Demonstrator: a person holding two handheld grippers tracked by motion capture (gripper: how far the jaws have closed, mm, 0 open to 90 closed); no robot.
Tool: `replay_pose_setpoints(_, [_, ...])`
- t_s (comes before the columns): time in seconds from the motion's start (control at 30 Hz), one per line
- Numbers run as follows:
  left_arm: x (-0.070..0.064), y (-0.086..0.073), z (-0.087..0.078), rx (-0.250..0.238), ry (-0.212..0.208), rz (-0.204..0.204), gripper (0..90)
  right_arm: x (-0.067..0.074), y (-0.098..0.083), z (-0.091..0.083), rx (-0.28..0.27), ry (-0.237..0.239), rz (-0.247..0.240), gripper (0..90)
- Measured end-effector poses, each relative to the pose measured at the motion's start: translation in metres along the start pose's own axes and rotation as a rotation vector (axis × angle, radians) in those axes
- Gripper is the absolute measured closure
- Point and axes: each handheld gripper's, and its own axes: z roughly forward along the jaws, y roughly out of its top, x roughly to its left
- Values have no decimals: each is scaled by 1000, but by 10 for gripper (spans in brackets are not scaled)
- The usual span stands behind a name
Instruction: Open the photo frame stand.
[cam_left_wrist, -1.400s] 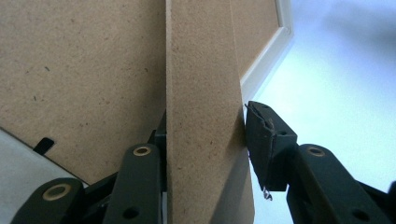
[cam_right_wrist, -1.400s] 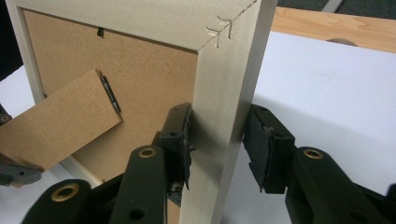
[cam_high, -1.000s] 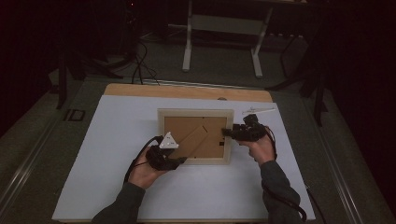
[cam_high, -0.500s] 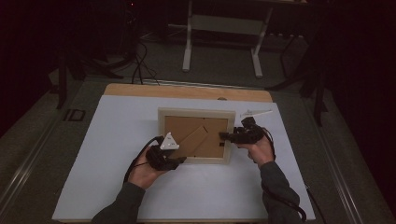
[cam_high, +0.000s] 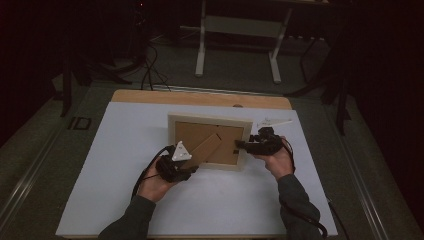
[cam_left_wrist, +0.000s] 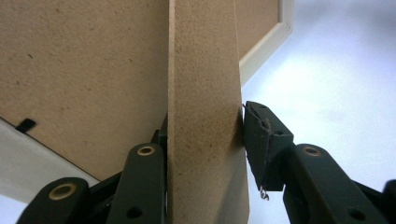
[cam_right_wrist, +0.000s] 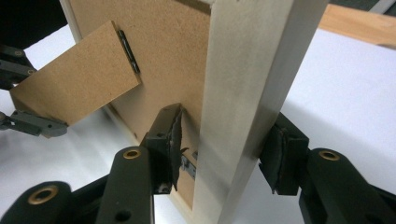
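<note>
Fibreboard back (cam_high: 207, 137) inside pale wooden picture frame (cam_high: 210, 120)

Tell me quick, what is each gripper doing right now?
Left gripper: shut on the stand flap of the picture frame's back.
Right gripper: jaws just been closing, shut on the frame's pale wooden side rail.

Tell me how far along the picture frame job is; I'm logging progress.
Done: the picture frame lies face down on the white board. In hand: the left gripper clamps the fold-out stand, and the right gripper, its jaws just closing, straddles the frame's side rail. Left: the frame is not yet standing upright.
</note>
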Motion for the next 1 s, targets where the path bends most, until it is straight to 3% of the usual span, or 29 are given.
replay_pose_setpoints(0.8, [-1, 2, -1, -34, 58, -16, 645, 18, 3, 4, -49, -136, -114, 592])
replay_pose_setpoints(0.87, [0, 2, 0, -27, 54, -24, 639, 19, 3, 4, -53, -145, -121, 592])
replay_pose_setpoints(1.0, [2, 1, -1, -24, -1, -24, 591, 22, 3, 4, -60, -156, -134, 592])
